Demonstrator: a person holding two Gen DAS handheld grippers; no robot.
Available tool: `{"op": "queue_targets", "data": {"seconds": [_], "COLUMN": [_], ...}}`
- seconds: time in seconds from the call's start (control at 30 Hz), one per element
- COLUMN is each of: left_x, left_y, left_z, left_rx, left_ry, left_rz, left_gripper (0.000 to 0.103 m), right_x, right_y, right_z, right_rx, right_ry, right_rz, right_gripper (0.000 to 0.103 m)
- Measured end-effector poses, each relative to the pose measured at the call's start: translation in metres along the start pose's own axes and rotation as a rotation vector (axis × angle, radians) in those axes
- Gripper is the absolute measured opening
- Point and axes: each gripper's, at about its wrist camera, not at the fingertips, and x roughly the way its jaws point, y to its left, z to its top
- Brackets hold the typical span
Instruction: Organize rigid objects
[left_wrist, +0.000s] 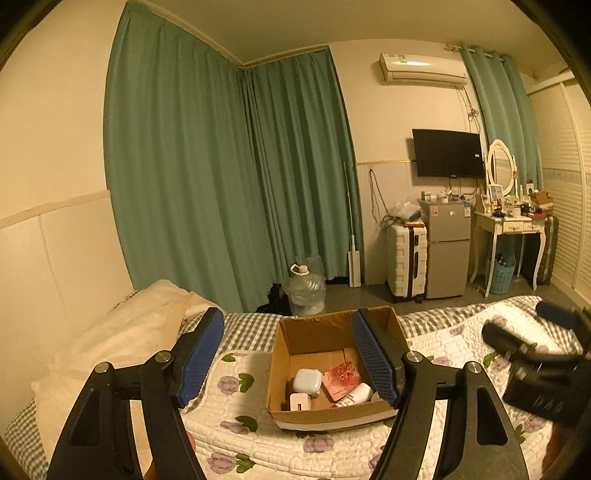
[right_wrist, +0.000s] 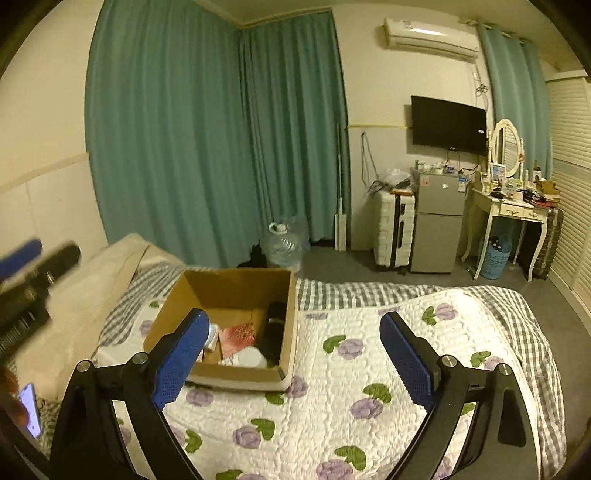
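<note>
An open cardboard box (left_wrist: 280, 376) (right_wrist: 166, 317) sits on the flowered quilt of the bed. Inside lie a pale blue case (left_wrist: 307, 381), a white charger block (left_wrist: 300, 401), a pink packet (left_wrist: 341, 374) (right_wrist: 240, 334), a white bottle (left_wrist: 356, 394) (right_wrist: 250, 357) and a black cylinder (right_wrist: 275, 332). My left gripper (left_wrist: 287, 356) hovers open above the box, nothing between its blue pads. My right gripper (right_wrist: 293, 354) is open over the quilt, its left pad in front of the box's near left corner. Each gripper shows blurred at the other view's edge.
The bed's quilt (right_wrist: 369, 369) stretches right of the box; a pillow (left_wrist: 122, 332) lies left. A phone (right_wrist: 31, 411) rests at the bed's left edge. Beyond the bed stand a water jug (left_wrist: 306, 290), white suitcase (left_wrist: 406, 258), small fridge (left_wrist: 447, 251) and dressing table (left_wrist: 509, 225).
</note>
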Motion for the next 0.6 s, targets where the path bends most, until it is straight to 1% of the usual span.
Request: {"op": "queue_targets", "data": {"seconds": [0.17, 0.27, 0.33, 0.43, 0.5, 0.6], "left_x": [0.008, 0.011, 0.01, 0.01, 0.01, 0.009], "left_y": [-0.008, -0.009, -0.009, -0.01, -0.008, -0.007], "left_z": [-0.011, -0.017, -0.021, -0.023, -0.024, -0.025], "left_rx": [0.018, 0.003, 0.0, -0.002, -0.024, -0.042], "left_ry": [0.011, 0.021, 0.02, 0.023, 0.032, 0.04], "left_rz": [0.008, -0.006, -0.004, -0.012, -0.031, -0.035], "left_gripper": [0.075, 0.075, 0.075, 0.075, 0.075, 0.075], "right_x": [-0.005, -0.008, -0.01, -0.01, -0.011, -0.01], "right_y": [0.002, 0.003, 0.003, 0.004, 0.004, 0.005], "right_z": [0.003, 0.0, -0.005, -0.009, -0.01, -0.012], "right_rx": [0.013, 0.009, 0.008, 0.003, 0.0, -0.003], "right_ry": [-0.061, -0.093, -0.108, -0.117, -0.119, -0.114], "right_rz": [-0.022, -0.04, -0.041, -0.036, -0.036, -0.034], "right_gripper": [0.098, 0.102, 0.103, 0.103, 0.103, 0.103]}}
